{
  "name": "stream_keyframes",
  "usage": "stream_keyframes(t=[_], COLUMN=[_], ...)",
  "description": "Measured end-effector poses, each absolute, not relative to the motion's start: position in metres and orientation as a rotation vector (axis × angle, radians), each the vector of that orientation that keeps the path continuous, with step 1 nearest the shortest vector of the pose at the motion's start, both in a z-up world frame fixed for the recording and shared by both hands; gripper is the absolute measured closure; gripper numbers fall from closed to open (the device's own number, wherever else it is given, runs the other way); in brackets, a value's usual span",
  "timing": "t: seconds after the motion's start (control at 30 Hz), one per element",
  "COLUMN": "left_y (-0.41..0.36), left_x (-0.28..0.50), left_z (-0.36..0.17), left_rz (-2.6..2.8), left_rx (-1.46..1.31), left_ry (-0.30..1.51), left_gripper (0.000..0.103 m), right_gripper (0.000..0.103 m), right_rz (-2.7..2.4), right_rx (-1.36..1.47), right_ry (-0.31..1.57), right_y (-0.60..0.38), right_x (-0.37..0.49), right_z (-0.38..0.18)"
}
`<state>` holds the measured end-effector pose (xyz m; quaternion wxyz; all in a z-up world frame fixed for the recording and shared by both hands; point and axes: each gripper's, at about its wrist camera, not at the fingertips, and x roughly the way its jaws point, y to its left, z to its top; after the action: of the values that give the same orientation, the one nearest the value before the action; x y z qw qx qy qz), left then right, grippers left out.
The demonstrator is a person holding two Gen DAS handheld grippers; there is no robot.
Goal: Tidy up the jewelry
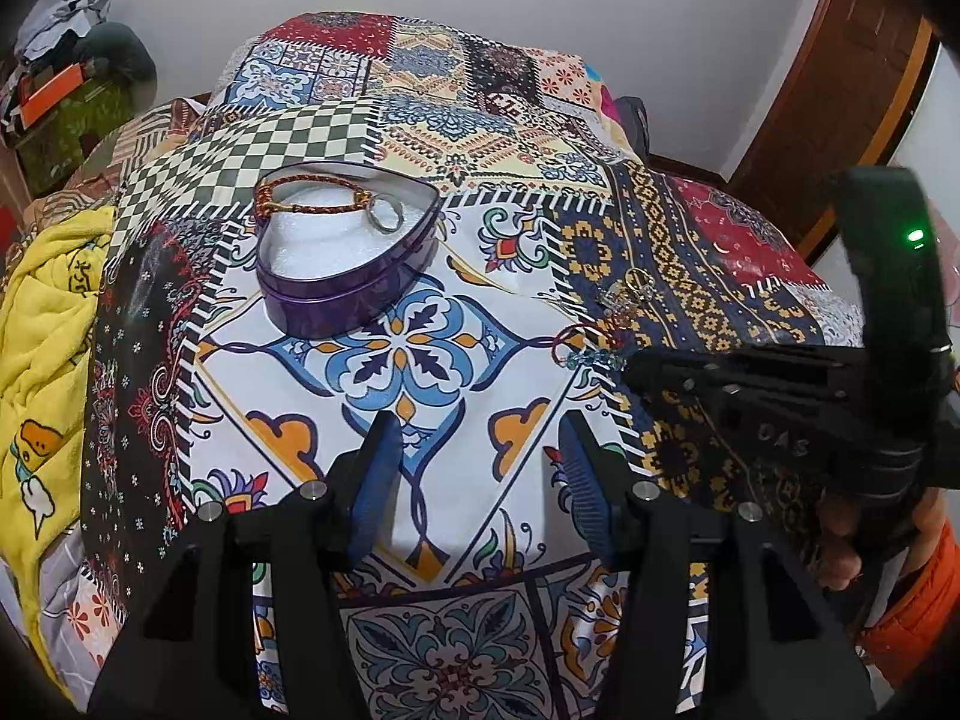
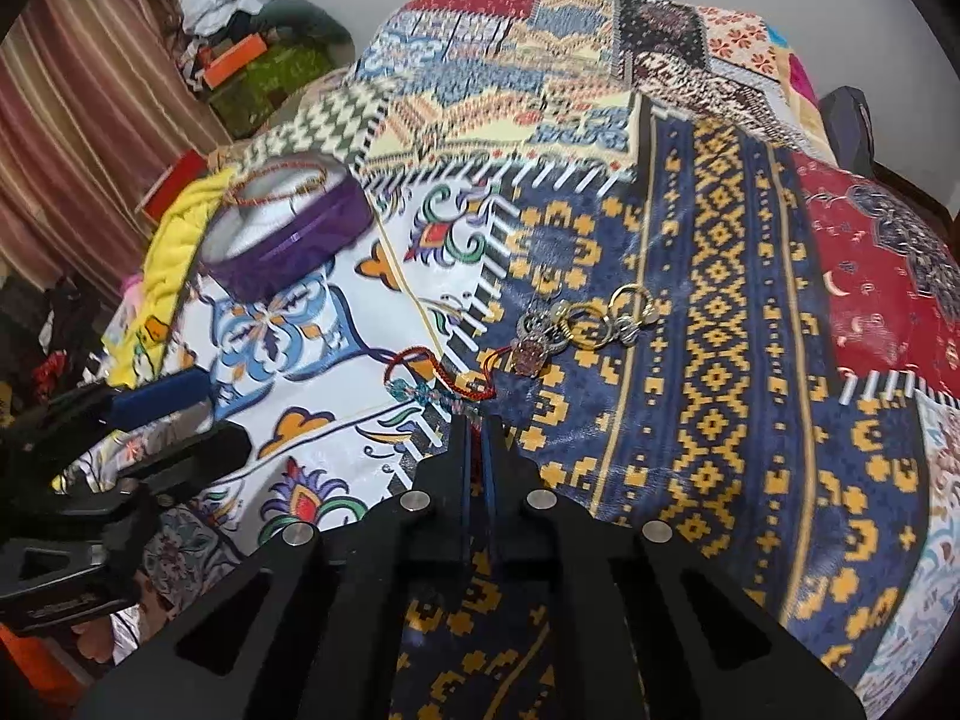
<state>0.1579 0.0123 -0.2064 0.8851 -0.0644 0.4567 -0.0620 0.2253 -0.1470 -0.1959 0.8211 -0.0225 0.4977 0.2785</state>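
A purple heart-shaped tin [image 1: 336,291] with white padding sits on the patterned bedspread; it holds a braided red-gold bracelet [image 1: 300,183] and a silver ring [image 1: 387,211]. It also shows in the right wrist view [image 2: 288,252]. My left gripper [image 1: 477,468] is open and empty, hovering in front of the tin. My right gripper [image 2: 478,420] is shut on a red cord bracelet with teal beads [image 2: 429,384], also seen in the left wrist view [image 1: 585,351]. A cluster of gold and silver rings and charms [image 2: 591,318] lies just beyond it.
The bedspread [image 1: 456,120] rises over a pillow at the back. A yellow blanket [image 1: 42,360] lies on the left. Cluttered bags [image 1: 66,90] stand at the far left, a wooden door frame [image 1: 840,78] at the right.
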Motion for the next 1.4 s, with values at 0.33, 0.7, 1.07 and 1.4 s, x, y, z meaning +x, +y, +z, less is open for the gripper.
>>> stream_keyframes(t=[0.33,0.7,1.07,1.4], left_y=[-0.009,-0.038,-0.059,-0.027], left_x=[0.186,0.217,0.221,0.215], left_z=[-0.208,-0.230,-0.238,-0.236], left_rz=[-0.203,-0.248,-0.272,-0.245], left_rx=[-0.128,-0.069,0.051,-0.049], left_ry=[0.973,1.020,0.993,0.993], left_gripper=[0.050,0.058,0.090,0.103], right_gripper=[0.100,0.068,0.068,0.069], right_rz=[0.529,0.520,0.521,0.546], right_rx=[-0.066,-0.088,-0.088,-0.084], right_ry=[0.960,0.968,0.979,1.038], right_y=[-0.177,-0.185,-0.174,-0.159], right_x=[0.223,0.232,0.241,0.249], right_z=[-0.168,-0.164,-0.174,-0.189])
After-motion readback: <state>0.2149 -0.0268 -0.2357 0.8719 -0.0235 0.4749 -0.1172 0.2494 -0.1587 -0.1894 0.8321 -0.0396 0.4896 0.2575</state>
